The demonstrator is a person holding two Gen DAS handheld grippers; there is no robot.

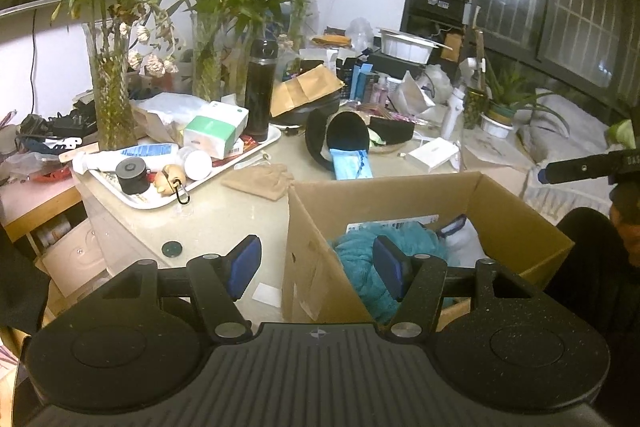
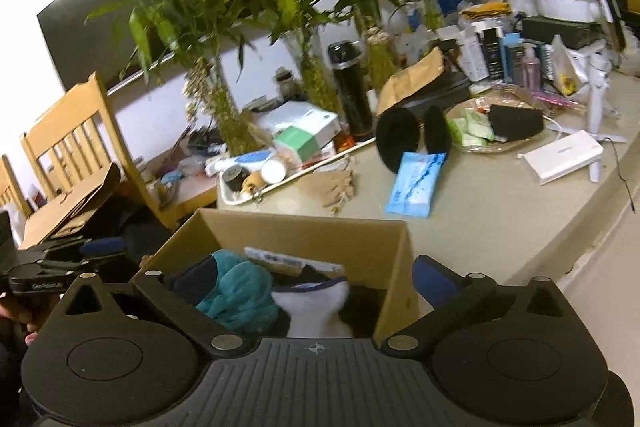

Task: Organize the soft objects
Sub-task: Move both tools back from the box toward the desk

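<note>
left gripper [image 1: 316,267]: jaws spread wide and holding nothing, one blue pad outside the near wall of the cardboard box [image 1: 520,203] over the surface [image 1: 224,211], the other pad over the box interior above the teal towel [image 1: 360,267]; right gripper [image 2: 316,279]: jaws likewise spread and empty, straddling the same box from its other side, the left finger inside the box, the right finger outside the box wall; contents of the box, as seen from the right wrist: the teal towel bunched at one side, a white soft item with a dark blue edge [image 2: 316,307] beside it and touching it, a printed label lying against the far wall; outside the box, on the surface: a tan cloth pouch [image 1: 260,179] just beyond the far wall, a blue wipes packet [image 1: 352,163] near it, its far end resting at a pair of black earmuffs [image 1: 332,135]; further out: a white tray [image 1: 152,201] crowded with tubes and small containers, a black flask [image 1: 262,91] standing upright at the tray's far end, a white flat box [image 1: 432,155] well apart to the right; glass vases of bamboo [image 1: 112,99] along the back; a wooden chair [image 2: 76,131] stands off to the side in the right wrist view.
</note>
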